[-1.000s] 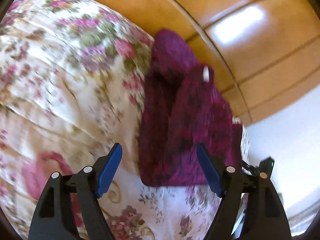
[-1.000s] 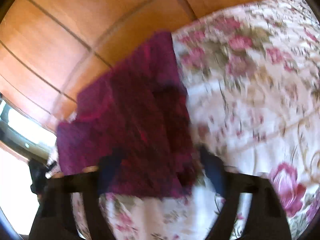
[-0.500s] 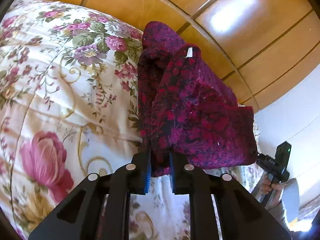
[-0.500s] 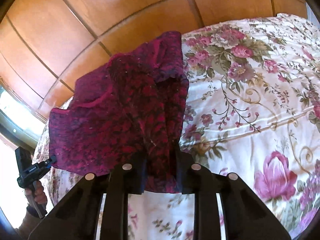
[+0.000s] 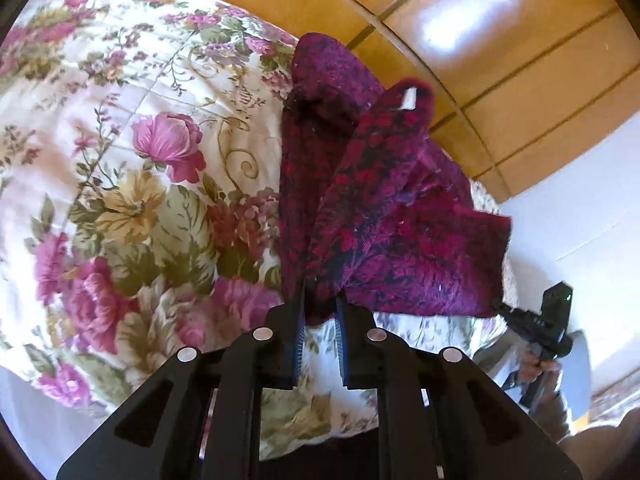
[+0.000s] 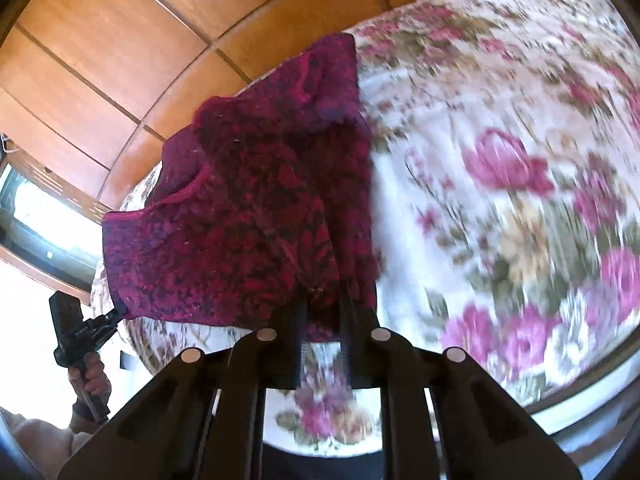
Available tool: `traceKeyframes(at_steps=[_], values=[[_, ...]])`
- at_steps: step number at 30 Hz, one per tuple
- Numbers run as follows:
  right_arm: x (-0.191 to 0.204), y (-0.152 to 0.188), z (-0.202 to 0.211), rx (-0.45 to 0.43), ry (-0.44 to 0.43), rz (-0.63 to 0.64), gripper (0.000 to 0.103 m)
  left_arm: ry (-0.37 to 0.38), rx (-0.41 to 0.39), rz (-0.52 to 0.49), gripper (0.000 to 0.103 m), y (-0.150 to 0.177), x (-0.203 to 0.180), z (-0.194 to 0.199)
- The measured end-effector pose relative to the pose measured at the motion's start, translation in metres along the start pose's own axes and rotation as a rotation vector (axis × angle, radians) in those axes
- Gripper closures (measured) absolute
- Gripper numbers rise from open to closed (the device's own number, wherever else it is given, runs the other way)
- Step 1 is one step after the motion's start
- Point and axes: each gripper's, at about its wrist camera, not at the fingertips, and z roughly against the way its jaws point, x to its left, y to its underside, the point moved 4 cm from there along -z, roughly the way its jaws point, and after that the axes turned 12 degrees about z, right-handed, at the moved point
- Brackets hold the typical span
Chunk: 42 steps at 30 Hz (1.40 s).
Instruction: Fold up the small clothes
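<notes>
A small dark red and magenta patterned garment [image 5: 392, 216] hangs stretched between both grippers above a floral bedspread [image 5: 140, 200]. My left gripper [image 5: 320, 308] is shut on its near left corner. My right gripper [image 6: 324, 312] is shut on the opposite corner of the same garment [image 6: 248, 220]. A white label [image 5: 409, 100] shows at the garment's raised far edge. The right gripper also shows in the left wrist view [image 5: 536, 320], and the left gripper in the right wrist view [image 6: 84, 328]. The garment's far end still rests on the bed.
The bed with the floral bedspread [image 6: 500, 180] fills the area below. A wooden panelled headboard or wall [image 5: 480, 40] stands behind the bed. A white wall [image 5: 580, 200] is at the right and a bright window [image 6: 36, 216] at the left.
Both grippers went from open to shut on the garment's near corners, then lifted and pulled it towards me. The garment's near edge has risen off the bedspread.
</notes>
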Motion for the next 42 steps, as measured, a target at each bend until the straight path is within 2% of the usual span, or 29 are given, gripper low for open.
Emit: traceKeyframes(at_steps=[1,2,3,4,5,8,9,11,17,21,23,31,37,42], values=[[0.002,-0.002,0.0,-0.004,0.01,0.016,0.086,-0.009,-0.013,-0.007,0.085,-0.003,-0.002,0.003],[0.006,-0.008,0.0,-0.013,0.022,0.034,0.081,-0.032,-0.038,-0.019,0.081,-0.008,-0.004,0.008],[0.008,-0.012,0.001,-0.024,0.034,0.043,0.063,-0.036,-0.048,-0.031,0.07,-0.012,-0.005,0.012],[0.01,-0.018,0.002,-0.04,0.05,0.051,0.038,-0.041,-0.064,-0.044,0.059,-0.017,-0.008,0.015],[0.014,-0.026,0.005,-0.068,0.067,0.069,0.036,-0.06,-0.103,-0.057,0.055,-0.024,-0.011,0.021],[0.024,-0.046,0.005,-0.099,0.1,0.123,0.035,-0.097,-0.166,-0.092,0.052,-0.045,-0.019,0.023],[0.03,-0.055,0.001,-0.107,0.124,0.152,0.032,-0.109,-0.177,-0.104,0.052,-0.049,-0.021,0.022],[0.037,-0.066,-0.006,-0.116,0.158,0.196,0.03,-0.132,-0.199,-0.164,0.052,-0.06,-0.032,0.012],[0.049,-0.095,-0.049,-0.1,0.223,0.277,0.033,-0.23,-0.16,-0.338,0.052,-0.077,-0.06,-0.029],[0.04,-0.1,-0.078,-0.059,0.277,0.278,0.038,-0.314,-0.163,-0.415,0.052,-0.084,-0.072,-0.053],[0.033,-0.097,-0.089,-0.038,0.274,0.254,0.038,-0.356,-0.176,-0.458,0.052,-0.083,-0.077,-0.058],[0.021,-0.095,-0.096,-0.047,0.256,0.199,0.029,-0.459,-0.204,-0.514,0.052,-0.083,-0.079,-0.073],[0.026,-0.101,-0.091,-0.047,0.283,0.215,0.024,-0.474,-0.221,-0.528,0.052,-0.08,-0.08,-0.073],[0.036,-0.108,-0.072,-0.096,0.342,0.25,0.021,-0.479,-0.226,-0.536,0.052,-0.08,-0.081,-0.07]])
